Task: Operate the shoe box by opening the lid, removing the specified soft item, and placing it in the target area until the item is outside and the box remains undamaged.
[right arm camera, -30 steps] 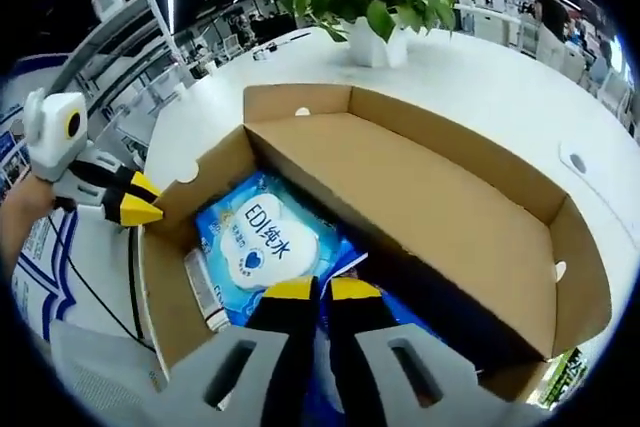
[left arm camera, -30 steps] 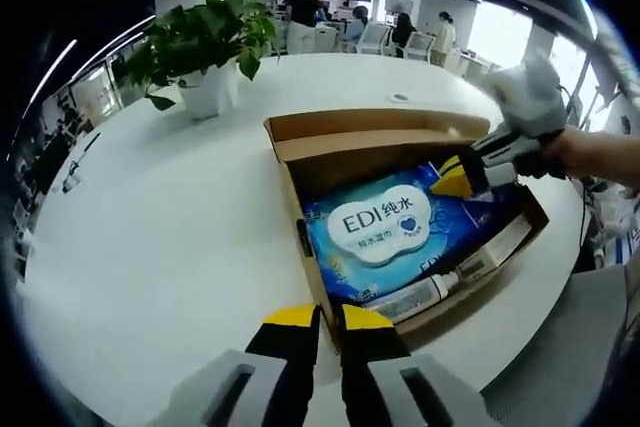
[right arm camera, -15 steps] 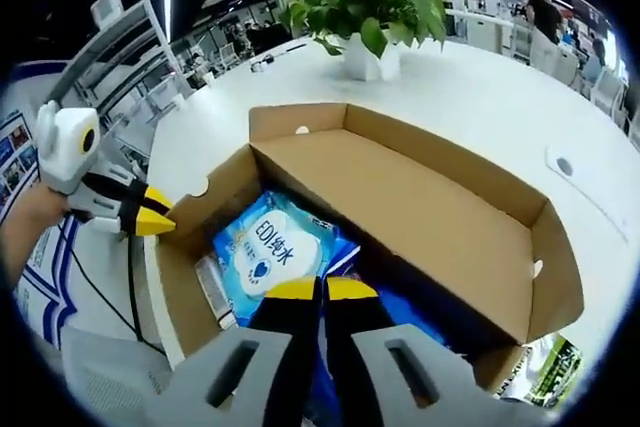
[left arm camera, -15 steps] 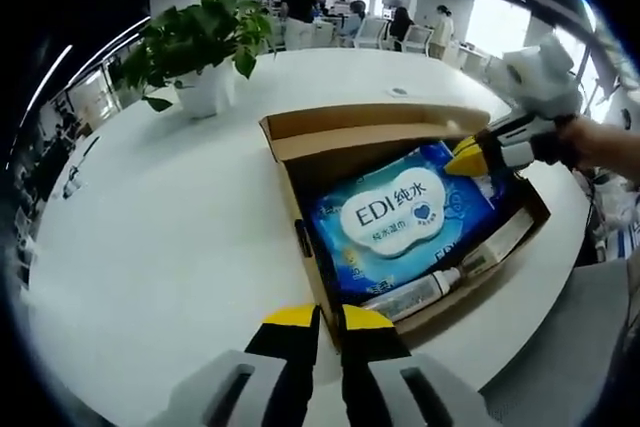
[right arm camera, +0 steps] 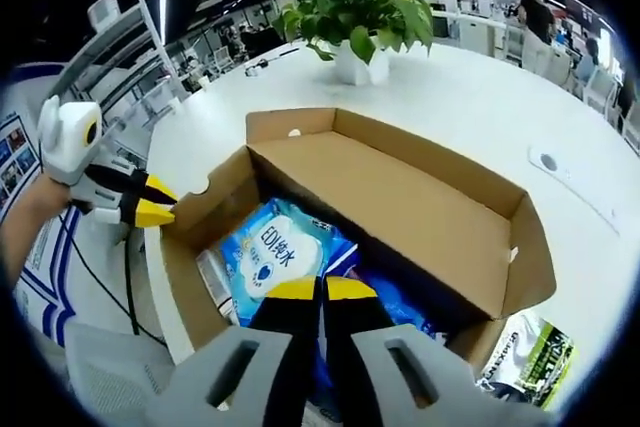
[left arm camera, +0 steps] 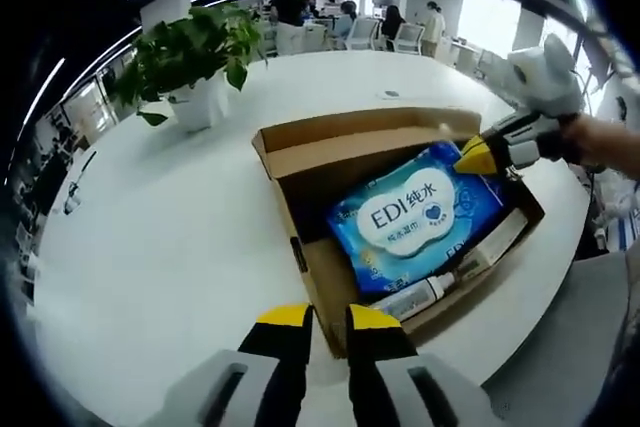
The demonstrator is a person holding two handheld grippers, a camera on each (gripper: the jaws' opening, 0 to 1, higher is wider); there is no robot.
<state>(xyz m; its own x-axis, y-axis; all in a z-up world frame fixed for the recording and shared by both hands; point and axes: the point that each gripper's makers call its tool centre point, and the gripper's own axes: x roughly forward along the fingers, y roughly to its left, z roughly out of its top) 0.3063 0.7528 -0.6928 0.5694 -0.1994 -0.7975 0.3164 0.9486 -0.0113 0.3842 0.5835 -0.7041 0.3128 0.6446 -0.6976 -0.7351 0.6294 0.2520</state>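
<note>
On the big white table (left arm camera: 150, 237) sits the shoe box (left arm camera: 310, 277), lid (right arm camera: 400, 197) thrown fully back, and the cardboard looks sound from where I stand. Largest thing inside is the blue wet-wipe pack (left arm camera: 415, 217), the soft item by my reading, and it is on the move: compared with a second ago its far end has risen and slid toward three o'clock in the left gripper view, now riding up against the box's far wall instead of lying flat. That tells me the lift-out has begun, though the pack is not clear of the box yet.

Doing the work is the right gripper (left arm camera: 478, 159), its yellow tips pressed onto the pack's corner at two o'clock of the box; in its own view the jaws (right arm camera: 306, 289) are closed with blue wrapper underneath them, so I call it a pinch on the pack. Left gripper (left arm camera: 326, 317) stays at the near wall, six o'clock, jaws nearly together with only a narrow gap; whether they touch the cardboard I cannot tell.

Beside the pack lies a slim white tube (left arm camera: 420, 292) along the box's near side. Behind the box, at eleven o'clock, stands a potted plant (left arm camera: 190, 57). A small printed packet (right arm camera: 525, 357) rests on the table just outside the lid at four o'clock.
</note>
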